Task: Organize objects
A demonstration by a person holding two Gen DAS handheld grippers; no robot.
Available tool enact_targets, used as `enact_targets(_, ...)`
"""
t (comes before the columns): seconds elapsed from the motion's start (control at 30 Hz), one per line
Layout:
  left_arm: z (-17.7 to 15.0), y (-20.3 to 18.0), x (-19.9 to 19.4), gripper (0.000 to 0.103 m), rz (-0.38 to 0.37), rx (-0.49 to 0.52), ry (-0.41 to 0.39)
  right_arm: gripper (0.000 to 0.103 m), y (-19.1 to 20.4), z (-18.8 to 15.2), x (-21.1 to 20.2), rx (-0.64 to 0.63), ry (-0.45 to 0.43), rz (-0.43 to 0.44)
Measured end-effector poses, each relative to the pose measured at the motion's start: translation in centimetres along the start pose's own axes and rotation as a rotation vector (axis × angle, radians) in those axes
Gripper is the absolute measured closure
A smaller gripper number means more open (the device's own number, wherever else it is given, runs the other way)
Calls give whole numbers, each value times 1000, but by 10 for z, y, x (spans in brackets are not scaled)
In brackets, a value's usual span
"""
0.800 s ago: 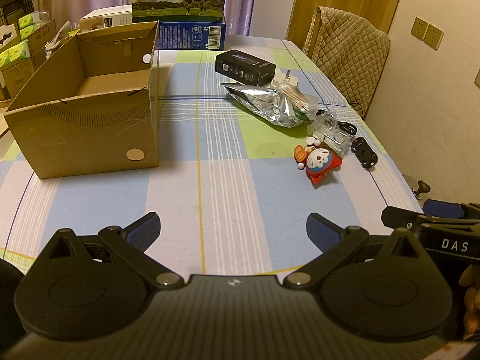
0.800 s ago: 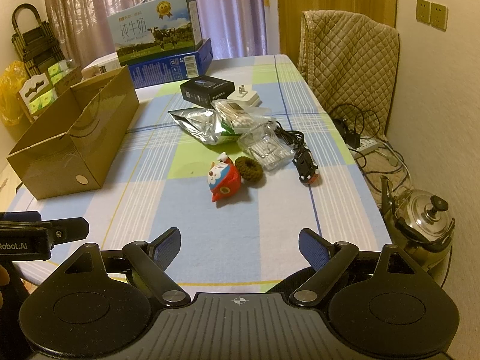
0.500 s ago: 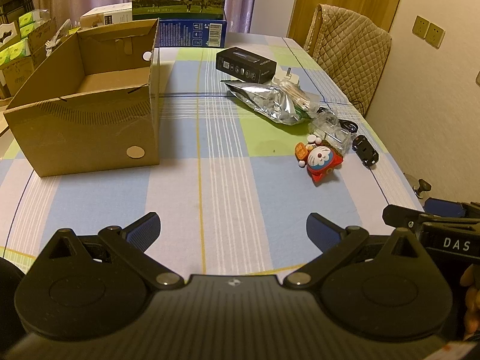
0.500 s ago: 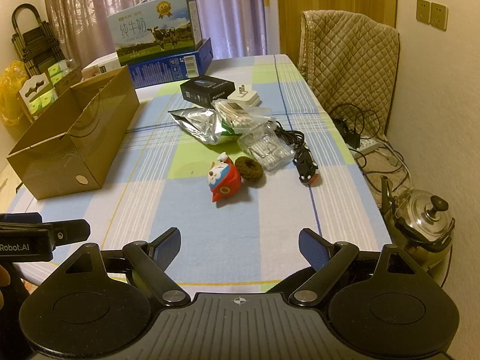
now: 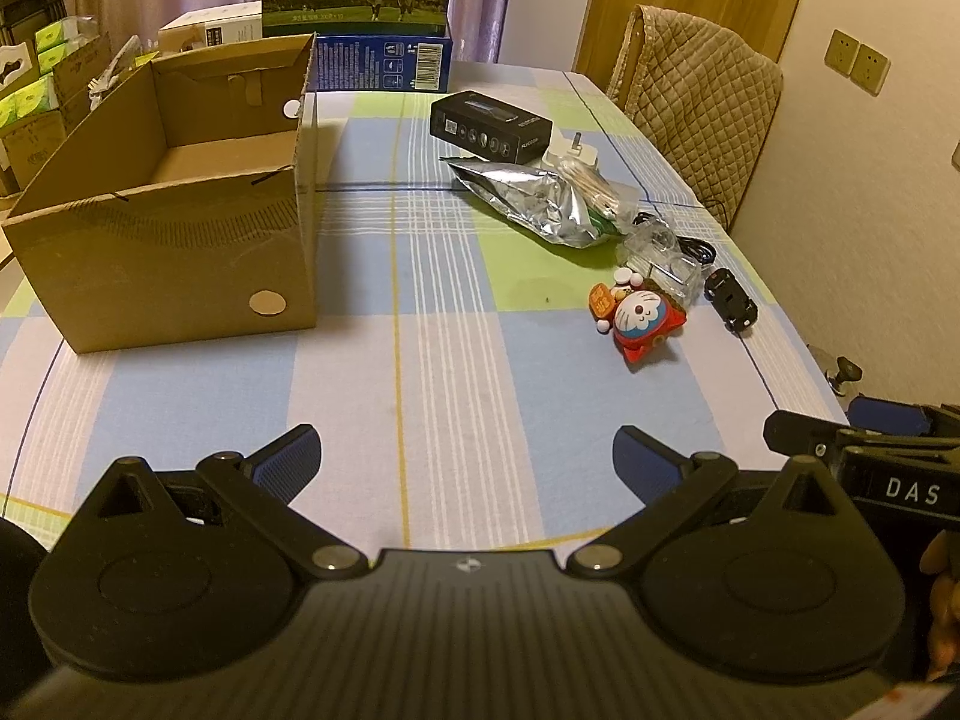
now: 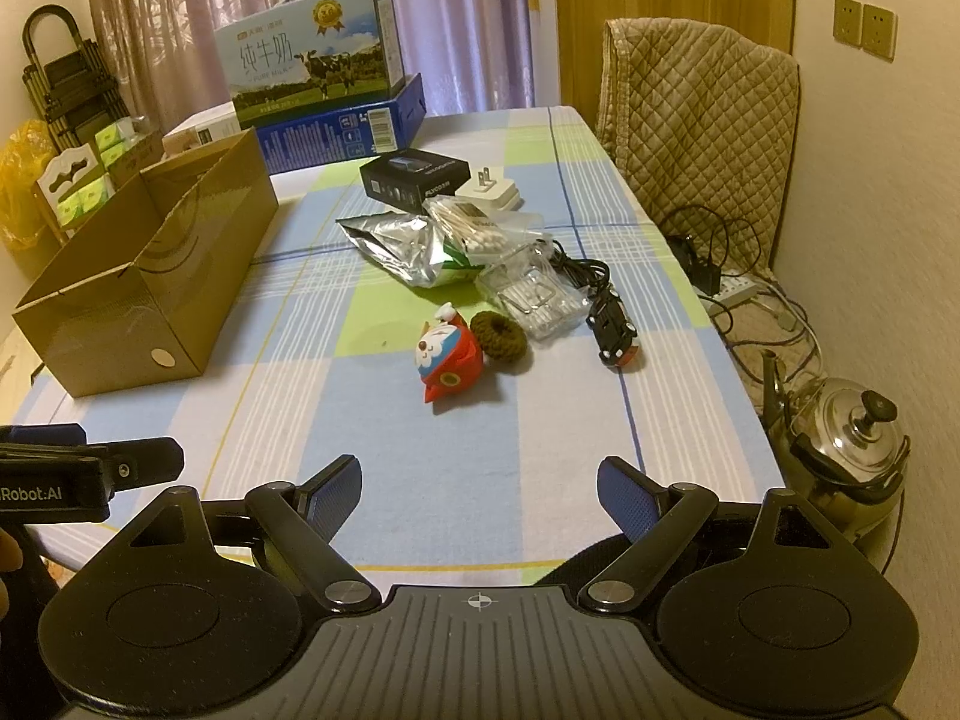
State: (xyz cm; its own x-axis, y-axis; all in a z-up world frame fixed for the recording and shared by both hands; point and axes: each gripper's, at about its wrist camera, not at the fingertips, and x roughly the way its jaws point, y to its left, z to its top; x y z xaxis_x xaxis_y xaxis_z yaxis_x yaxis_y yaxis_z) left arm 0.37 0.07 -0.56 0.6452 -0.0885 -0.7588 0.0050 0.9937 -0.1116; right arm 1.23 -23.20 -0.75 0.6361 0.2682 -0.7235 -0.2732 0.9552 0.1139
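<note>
An open, empty cardboard box (image 5: 180, 222) (image 6: 150, 276) stands on the left of the checked tablecloth. To its right lie a red and blue cat toy (image 5: 642, 318) (image 6: 447, 354), a brown hair tie (image 6: 498, 333), a black toy car (image 5: 729, 299) (image 6: 615, 324), a clear plastic packet (image 6: 534, 294), a foil bag (image 5: 534, 204) (image 6: 402, 243), a bag of cotton swabs (image 6: 474, 228), a black box (image 5: 489, 126) (image 6: 414, 177) and a white plug (image 6: 492, 192). My left gripper (image 5: 465, 462) and right gripper (image 6: 480, 489) hover open over the near table edge, both empty.
Milk cartons (image 6: 318, 78) are stacked at the far end of the table. A chair with a quilted cover (image 6: 702, 114) stands on the right. A metal kettle (image 6: 840, 438) and cables (image 6: 738, 288) lie on the floor to the right. Shelves with green packs (image 6: 78, 180) stand left.
The left wrist view has tilted slightly, with the box and objects sitting a little lower in frame. The right gripper has hardly moved. Both grippers stay open.
</note>
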Motion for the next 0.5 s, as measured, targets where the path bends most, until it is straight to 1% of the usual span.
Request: enact_targets(0.5, 3, -1, 6, 1, -13, 3, 9, 19, -1, 0, 2, 12, 2, 8)
